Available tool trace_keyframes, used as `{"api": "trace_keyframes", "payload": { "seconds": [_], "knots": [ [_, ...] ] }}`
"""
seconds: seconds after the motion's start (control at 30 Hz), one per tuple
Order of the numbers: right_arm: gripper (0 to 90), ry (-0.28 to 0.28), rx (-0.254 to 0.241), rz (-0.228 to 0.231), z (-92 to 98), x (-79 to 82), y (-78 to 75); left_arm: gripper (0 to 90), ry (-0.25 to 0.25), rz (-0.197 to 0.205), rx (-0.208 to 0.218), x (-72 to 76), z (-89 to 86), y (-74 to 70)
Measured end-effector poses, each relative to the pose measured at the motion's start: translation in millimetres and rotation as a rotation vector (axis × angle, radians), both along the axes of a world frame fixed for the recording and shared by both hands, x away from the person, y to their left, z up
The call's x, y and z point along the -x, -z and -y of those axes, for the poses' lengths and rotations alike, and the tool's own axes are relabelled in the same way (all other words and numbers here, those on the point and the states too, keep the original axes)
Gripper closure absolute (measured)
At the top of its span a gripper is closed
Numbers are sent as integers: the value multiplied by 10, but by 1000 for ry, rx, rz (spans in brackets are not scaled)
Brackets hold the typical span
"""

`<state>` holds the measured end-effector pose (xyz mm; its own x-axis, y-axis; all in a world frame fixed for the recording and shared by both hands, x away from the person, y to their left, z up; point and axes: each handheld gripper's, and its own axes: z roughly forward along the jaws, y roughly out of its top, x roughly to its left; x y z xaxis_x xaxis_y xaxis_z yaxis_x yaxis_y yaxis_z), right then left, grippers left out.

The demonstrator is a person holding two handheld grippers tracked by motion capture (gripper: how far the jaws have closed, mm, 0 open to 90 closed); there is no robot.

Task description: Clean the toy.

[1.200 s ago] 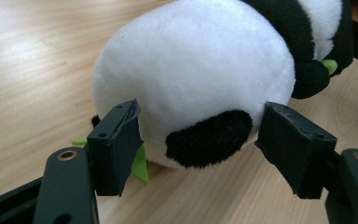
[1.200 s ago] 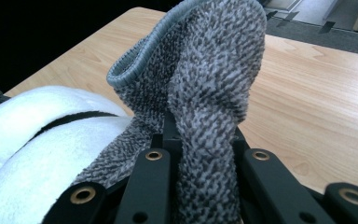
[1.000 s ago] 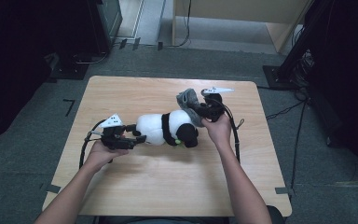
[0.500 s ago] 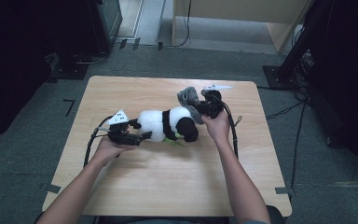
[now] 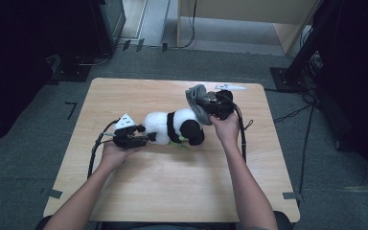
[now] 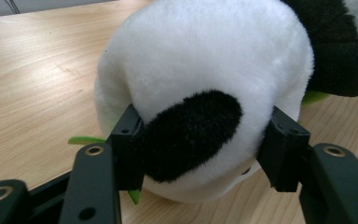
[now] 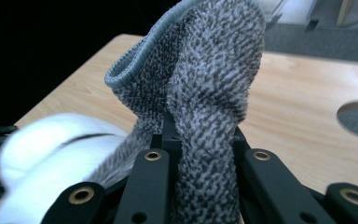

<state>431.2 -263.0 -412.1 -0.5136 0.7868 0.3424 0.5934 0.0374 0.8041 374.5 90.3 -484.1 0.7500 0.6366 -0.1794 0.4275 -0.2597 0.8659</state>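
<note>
I have the left gripper (image 6: 200, 154) closing on the white rump of the panda plush (image 5: 172, 127), which lies on its side mid-table; its jaws have just been closing and now pinch the fur on both sides. My right gripper (image 7: 205, 149) is clamped on a grey towel (image 7: 200, 88) at the panda's right, far end. To wipe well, I judge I should hold the toy steady on the left and drag the cloth lightly. The wooden table (image 5: 172, 191) stands on grey carpet, with cables (image 5: 292, 115) trailing right.
</note>
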Motion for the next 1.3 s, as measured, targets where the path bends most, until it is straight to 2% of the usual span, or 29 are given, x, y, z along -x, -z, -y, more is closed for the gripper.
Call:
{"api": "trace_keyframes", "payload": {
  "seconds": [0.07, 0.2, 0.37, 0.47, 0.6, 0.73, 0.9, 1.0, 1.03, 1.1, 1.23, 1.3],
  "knots": [
    [789, -11, 17, 11, -21, 62, -140, 462, -8, -13, 6, -1, -5, -18],
    [789, -54, 16, 80, -123, 236, -459, 503, -17, -32, 18, 12, 5, -57],
    [787, -138, -2, 149, -380, 449, -816, 534, -30, -95, 37, 33, 3, -145],
    [785, -189, -25, 148, -546, 514, -897, 551, -31, -117, 49, 69, -26, -204],
    [784, -259, -30, 113, -824, 566, -825, 550, -34, -119, 36, 133, -52, -231],
    [782, -309, -30, 56, -1118, 577, -609, 543, -45, -137, 47, 128, -53, -199],
    [781, -343, -36, -1, -1423, 570, -338, 538, -55, -126, 53, 133, -46, -179],
    [781, -331, 49, -52, -1562, 501, -139, 539, -59, -131, 41, 142, -39, -177],
    [781, -335, 56, -53, -1572, 485, -93, 540, -60, -135, 33, 138, -40, -166],
    [782, -332, 36, -60, -1555, 466, -33, 541, -56, -137, 35, 132, -48, -155],
    [781, -322, 101, -31, -1517, 461, -44, 544, -57, -142, 28, 120, -40, -154],
    [781, -319, 115, -34, -1475, 459, -57, 544, -54, -144, 26, 116, -46, -153]
  ]
}}
